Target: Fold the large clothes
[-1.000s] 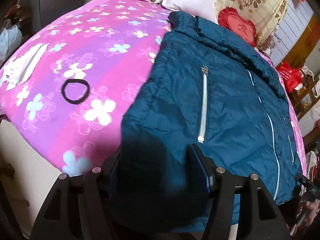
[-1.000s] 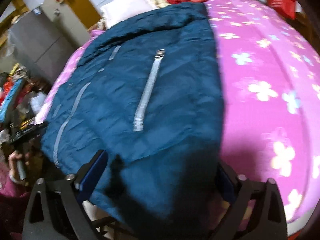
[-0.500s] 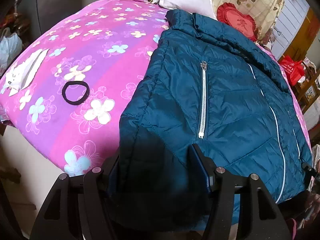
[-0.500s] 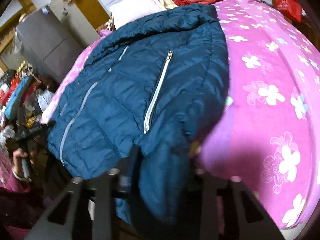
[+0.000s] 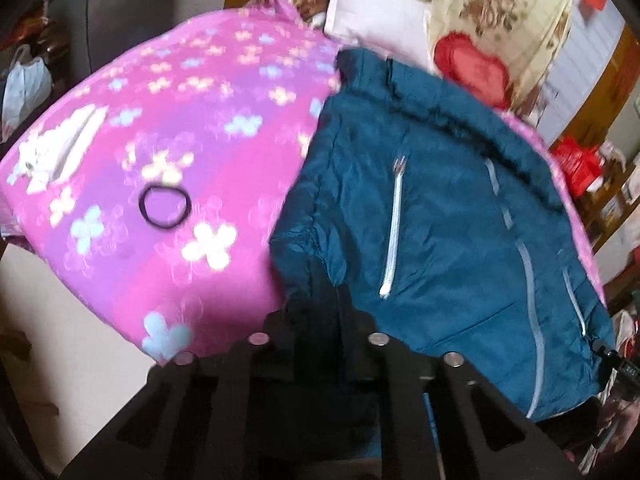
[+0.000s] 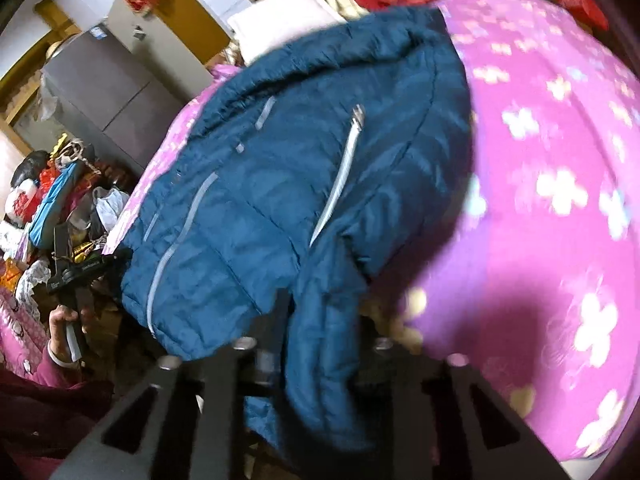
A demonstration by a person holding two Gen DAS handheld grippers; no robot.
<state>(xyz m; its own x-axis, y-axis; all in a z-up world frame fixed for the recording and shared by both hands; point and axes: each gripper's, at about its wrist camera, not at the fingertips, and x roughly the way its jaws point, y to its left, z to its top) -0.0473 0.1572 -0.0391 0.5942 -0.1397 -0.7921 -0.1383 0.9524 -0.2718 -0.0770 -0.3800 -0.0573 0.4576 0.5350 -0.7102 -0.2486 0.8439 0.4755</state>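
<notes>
Both my tools grip the hem: left gripper [image 5: 316,300] clamped tight, right gripper [image 6: 320,320] just narrowing onto a fold, ready to lift. Beyond them the teal jacket [image 5: 440,208] lies across the pink bedspread [image 5: 180,128].

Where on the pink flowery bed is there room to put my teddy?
Bare pink floral blanket lies between the teal puffer jacket and the black hair tie, and right of the jacket in the right wrist view. It is crowded near the white pillow.
</notes>
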